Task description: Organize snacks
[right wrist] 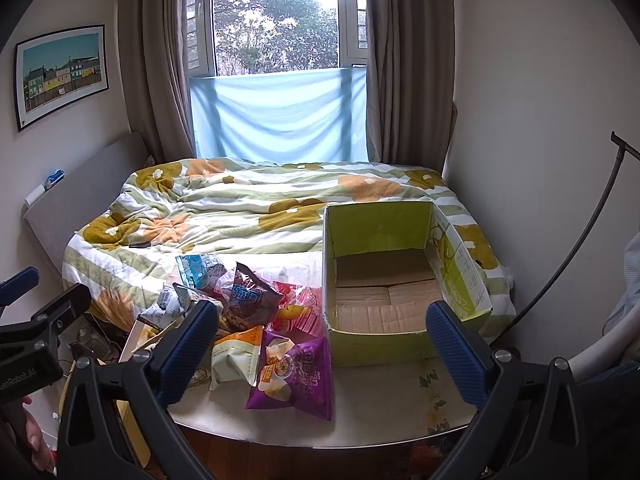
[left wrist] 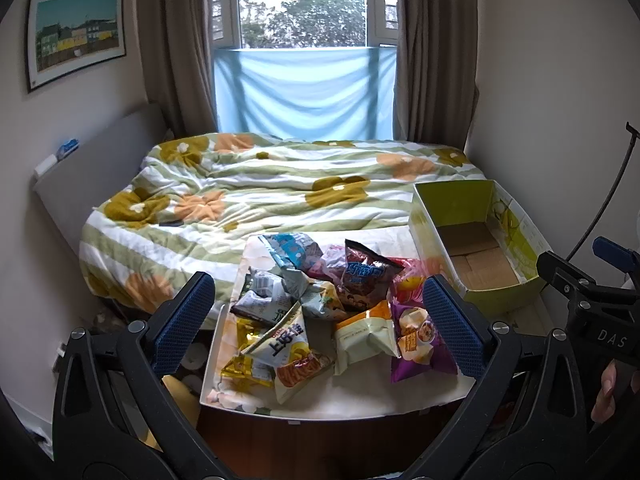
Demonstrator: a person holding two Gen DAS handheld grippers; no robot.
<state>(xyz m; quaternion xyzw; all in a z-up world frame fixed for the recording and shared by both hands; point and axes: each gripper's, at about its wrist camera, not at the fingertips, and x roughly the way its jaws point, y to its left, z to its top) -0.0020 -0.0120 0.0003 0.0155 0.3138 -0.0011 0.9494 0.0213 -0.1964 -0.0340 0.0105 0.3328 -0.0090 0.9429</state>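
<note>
A pile of snack bags [left wrist: 320,304] lies on the near edge of the bed, also in the right wrist view [right wrist: 256,328]. It includes a purple bag [left wrist: 420,344] [right wrist: 296,372], a dark brown bag [left wrist: 366,276] [right wrist: 250,296], a white and orange bag [left wrist: 364,334] [right wrist: 236,356] and a light blue bag [left wrist: 290,250]. A green cardboard box [left wrist: 480,256] [right wrist: 396,276] stands open and empty to the right of the pile. My left gripper [left wrist: 320,320] is open above the pile, holding nothing. My right gripper [right wrist: 320,344] is open, holding nothing, between the pile and the box.
A flowered quilt [left wrist: 280,184] covers the bed behind the snacks. A grey headboard [left wrist: 92,176] runs along the left. A curtained window [left wrist: 304,40] is at the back, and a black stand [right wrist: 580,240] leans by the right wall. Wooden floor [left wrist: 320,448] lies below the bed edge.
</note>
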